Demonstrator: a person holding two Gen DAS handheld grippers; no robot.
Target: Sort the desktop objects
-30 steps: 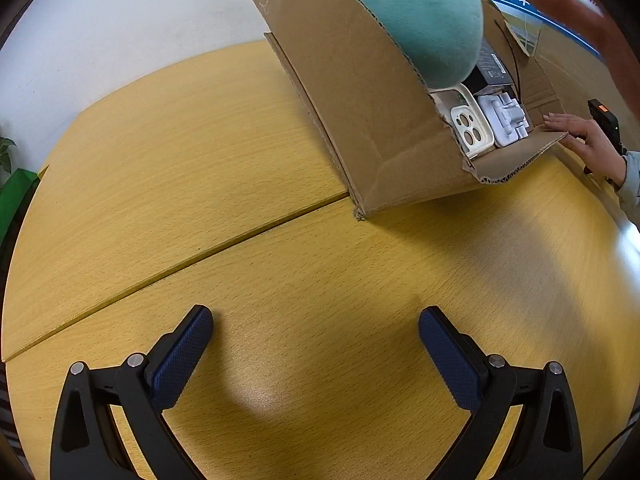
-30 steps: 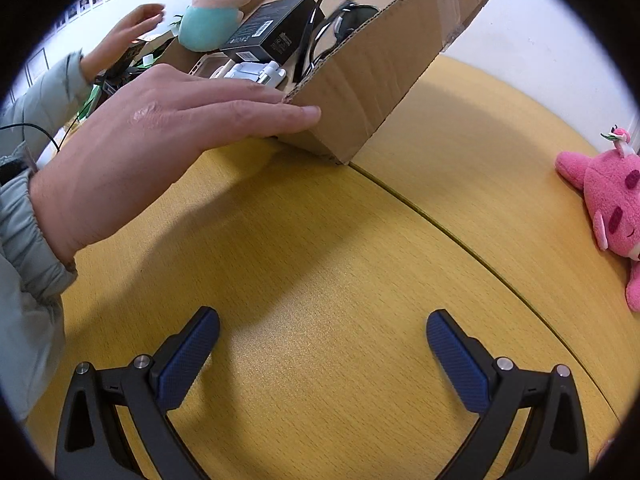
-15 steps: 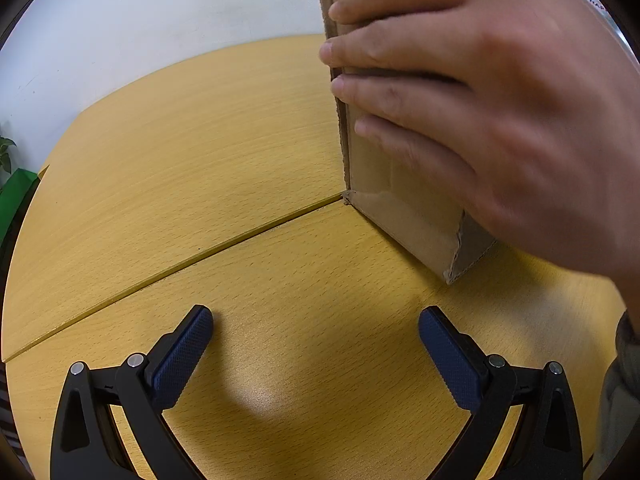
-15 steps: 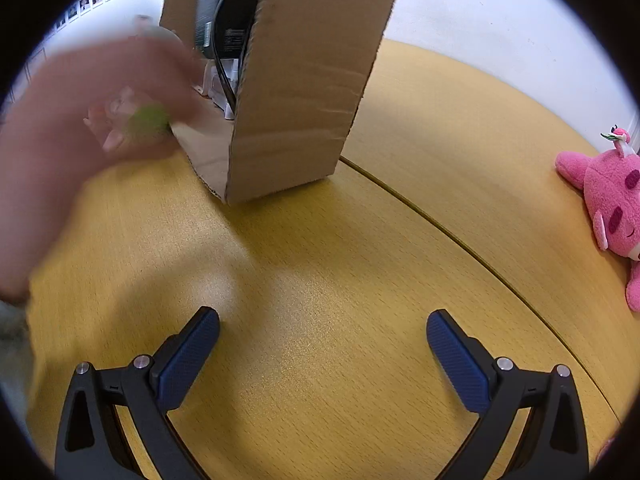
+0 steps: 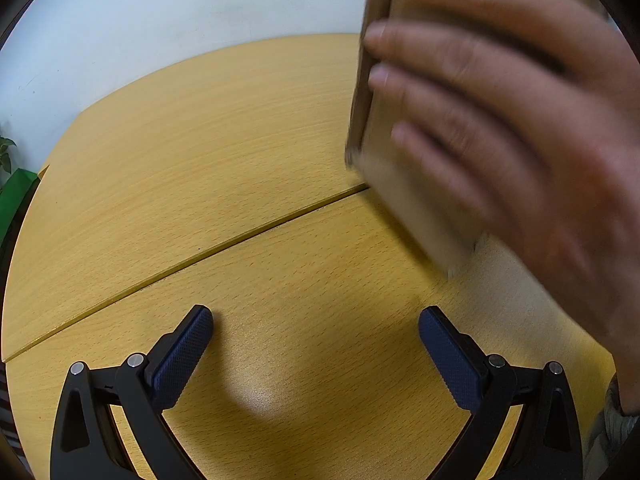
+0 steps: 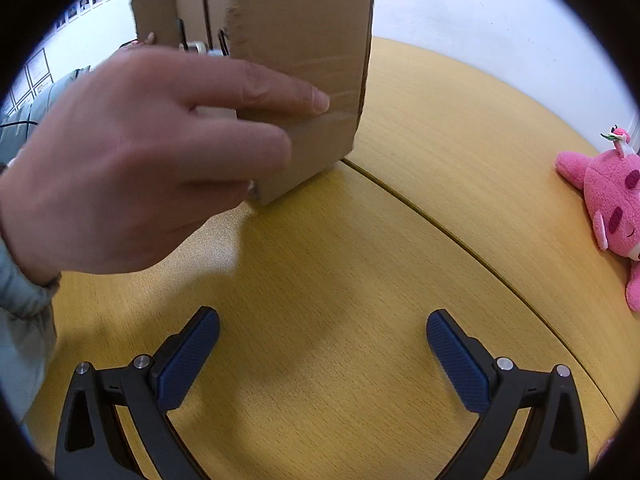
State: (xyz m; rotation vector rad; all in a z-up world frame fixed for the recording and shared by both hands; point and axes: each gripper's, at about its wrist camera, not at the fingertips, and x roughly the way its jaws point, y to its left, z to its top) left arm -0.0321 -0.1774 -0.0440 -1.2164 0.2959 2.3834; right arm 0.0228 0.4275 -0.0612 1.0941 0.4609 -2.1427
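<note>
A bare hand [image 6: 132, 168] tips the box [image 6: 296, 60] on edge at the table's [image 6: 320, 264] far seam. Both grippers [image 5: 316, 344] [image 6: 323, 342] rest spread wide, empty; best wait until the contents settle.

Left gripper [image 5: 316, 334]: black plastic frame showing triangular cutouts and silver screw heads, carrying dark-blue textured rubber pads [image 5: 182, 360]. Right gripper [image 6: 323, 336]: showing identical build. Bare hand [image 6: 132, 168] wearing a pale grey-green padded sleeve [image 6: 24, 320] with elastic cuff.
</note>
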